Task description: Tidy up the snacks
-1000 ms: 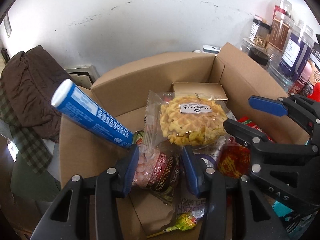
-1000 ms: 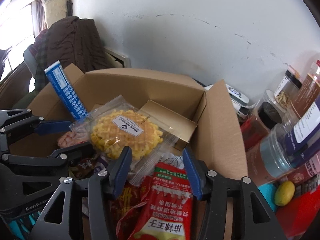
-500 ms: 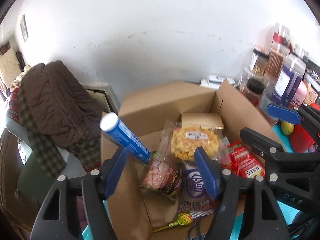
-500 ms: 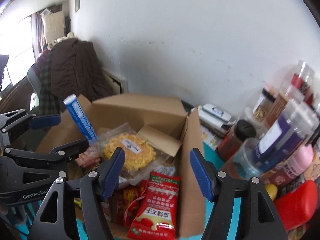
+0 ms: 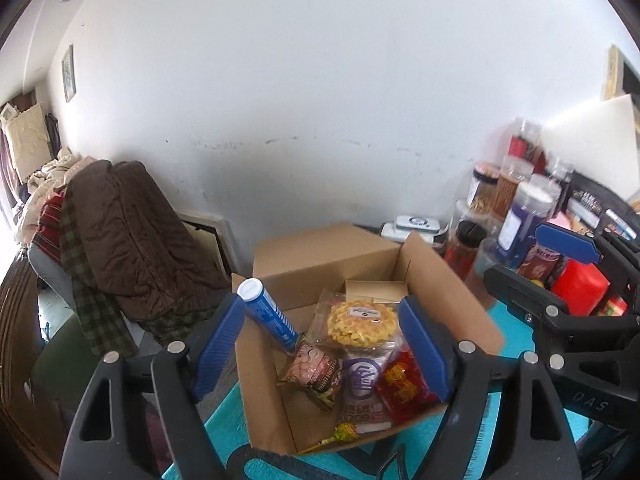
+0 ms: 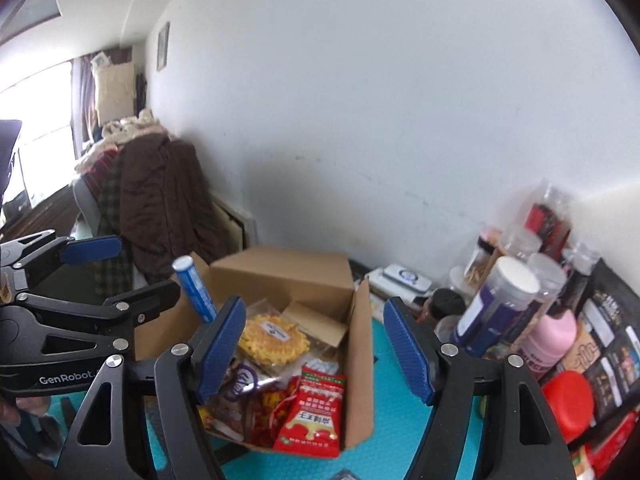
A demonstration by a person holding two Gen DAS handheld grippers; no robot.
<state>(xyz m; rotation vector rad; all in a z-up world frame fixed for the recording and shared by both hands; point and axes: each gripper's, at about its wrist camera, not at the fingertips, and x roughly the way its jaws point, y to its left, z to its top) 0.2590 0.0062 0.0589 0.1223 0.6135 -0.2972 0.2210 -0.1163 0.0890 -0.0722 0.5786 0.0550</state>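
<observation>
Both the left tool point(image 5: 322, 346) and right tool point(image 6: 316, 346) hang released above the snack-filled cardboard box point(image 5: 436, 280) on the desk point(image 6: 384, 460).

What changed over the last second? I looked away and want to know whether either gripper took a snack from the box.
Both the left gripper and the right gripper pulled back and up from the cardboard box, jaws wide open and empty. Nothing was picked up. The blue tube, waffle pack and red packet stayed in the box.
</observation>
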